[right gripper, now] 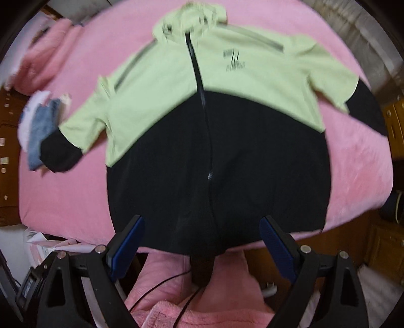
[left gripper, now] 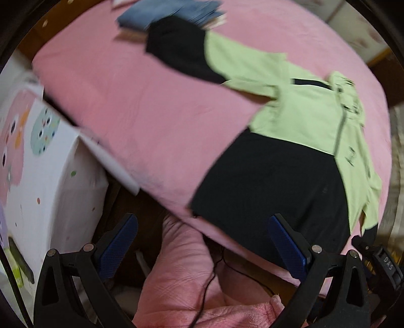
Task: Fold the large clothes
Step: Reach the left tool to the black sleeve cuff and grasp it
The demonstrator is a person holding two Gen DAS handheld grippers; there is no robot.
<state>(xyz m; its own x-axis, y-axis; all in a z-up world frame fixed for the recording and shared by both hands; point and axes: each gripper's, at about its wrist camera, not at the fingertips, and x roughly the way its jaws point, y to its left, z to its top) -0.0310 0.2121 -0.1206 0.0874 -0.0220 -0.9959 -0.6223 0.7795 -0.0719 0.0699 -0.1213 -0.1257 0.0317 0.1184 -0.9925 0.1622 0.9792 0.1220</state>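
Nearest the lens in both views are black gripper arms with blue pads: the left gripper (left gripper: 203, 242) and the right gripper (right gripper: 202, 243) each stand with jaws spread wide and nothing between them, held above the near edge of the bed without touching any cloth. Below the left gripper, a pink-socked foot (left gripper: 181, 265) and a thin black cable (left gripper: 207, 290) show against the dark floor.

Spread flat on the pink bedsheet (right gripper: 75, 196) lies the jacket (right gripper: 214, 121), front up, zipped, its 2 sleeves spread outwards. Its upper half and hood are light green, its lower half and cuffs black, with a dark printed logo (right gripper: 234, 59) on the chest. The black hem reaches the near edge of the bed, just ahead of the right gripper. From the left wrist view the jacket (left gripper: 290, 141) sits to the right, 1 black cuff reaching toward a folded blue denim garment (left gripper: 166, 12) at the far side of the bed.

Beside the bed on the left stands a white box with cartoon owls (left gripper: 45, 156). Both views are blurred
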